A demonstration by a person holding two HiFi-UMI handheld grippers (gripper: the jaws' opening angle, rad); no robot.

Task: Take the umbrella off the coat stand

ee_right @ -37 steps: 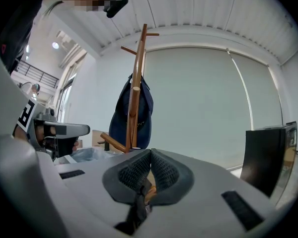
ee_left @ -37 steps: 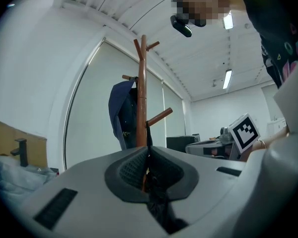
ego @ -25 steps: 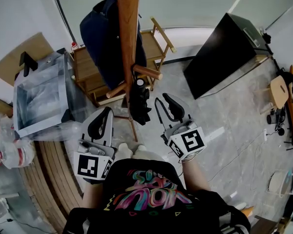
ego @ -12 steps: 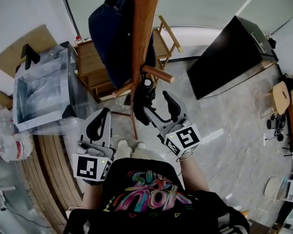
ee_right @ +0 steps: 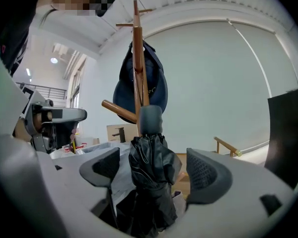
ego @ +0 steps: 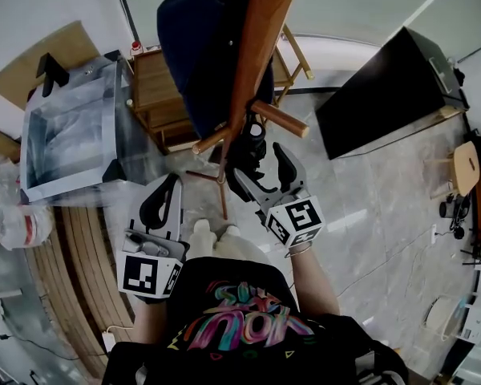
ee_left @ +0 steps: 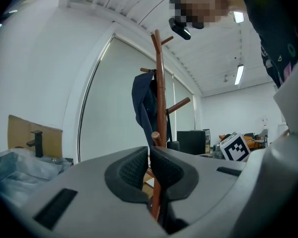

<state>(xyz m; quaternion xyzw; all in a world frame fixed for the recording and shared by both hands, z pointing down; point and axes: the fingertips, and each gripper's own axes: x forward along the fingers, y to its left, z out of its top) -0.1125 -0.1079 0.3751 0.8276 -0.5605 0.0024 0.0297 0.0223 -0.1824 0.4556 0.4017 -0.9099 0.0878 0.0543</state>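
Umbrella (ee_right: 149, 167) is framed by R gripper (ego: 261, 164) jaws, opening, not pinched; L gripper (ee_left: 150, 168) closed, empty. Stand (ee_right: 138, 58) w/ jacket (ee_right: 156, 90) is set just behind.

I see the umbrella (ee_right: 149, 167) by the coat stand (ego: 260, 46), just under a peg, between my right gripper's (ego: 260, 160) opening jaws. The jacket (ego: 200, 46) hangs higher, on the stand's left side.

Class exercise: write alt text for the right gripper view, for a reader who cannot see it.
A folded black umbrella sits upright between the two jaws of the right gripper, which are opening and do not touch it. Behind it rises a wooden coat stand with a dark blue jacket hung on it.
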